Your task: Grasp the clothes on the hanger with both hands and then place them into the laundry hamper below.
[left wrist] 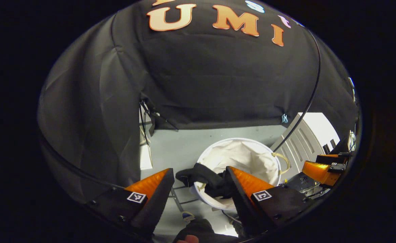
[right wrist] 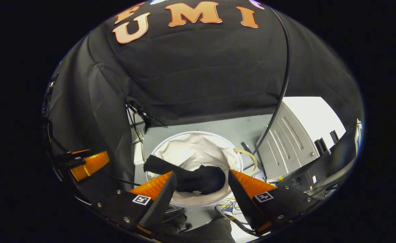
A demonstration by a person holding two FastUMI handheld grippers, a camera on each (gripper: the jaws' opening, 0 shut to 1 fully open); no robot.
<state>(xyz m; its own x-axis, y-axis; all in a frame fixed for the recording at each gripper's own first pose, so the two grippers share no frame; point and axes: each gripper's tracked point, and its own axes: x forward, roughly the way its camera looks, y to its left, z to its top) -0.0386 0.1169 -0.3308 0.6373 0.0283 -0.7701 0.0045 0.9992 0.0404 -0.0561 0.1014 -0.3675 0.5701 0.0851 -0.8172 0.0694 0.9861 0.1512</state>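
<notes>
The grey floor [right wrist: 198, 126] carries a round white fabric laundry hamper [right wrist: 184, 201], a black cable [right wrist: 283, 84] arcing down just beside it. Black clothes [right wrist: 198, 179] drape over the hamper's near rim, partly inside. The left gripper [left wrist: 199, 189] and right gripper [right wrist: 201, 189] hang above, fingers spread, gripping nothing.

Clothes [right wrist: 191, 177] lie in the laundry hamper [right wrist: 193, 202], draped over its near rim, on the floor [right wrist: 218, 126].
The hamper stands before the booth's cloth wall; in the left gripper view the left tool [left wrist: 198, 189] hangs above it with the right tool [left wrist: 321, 170] off to the right, and a cable [right wrist: 282, 87] runs down behind the hamper.
</notes>
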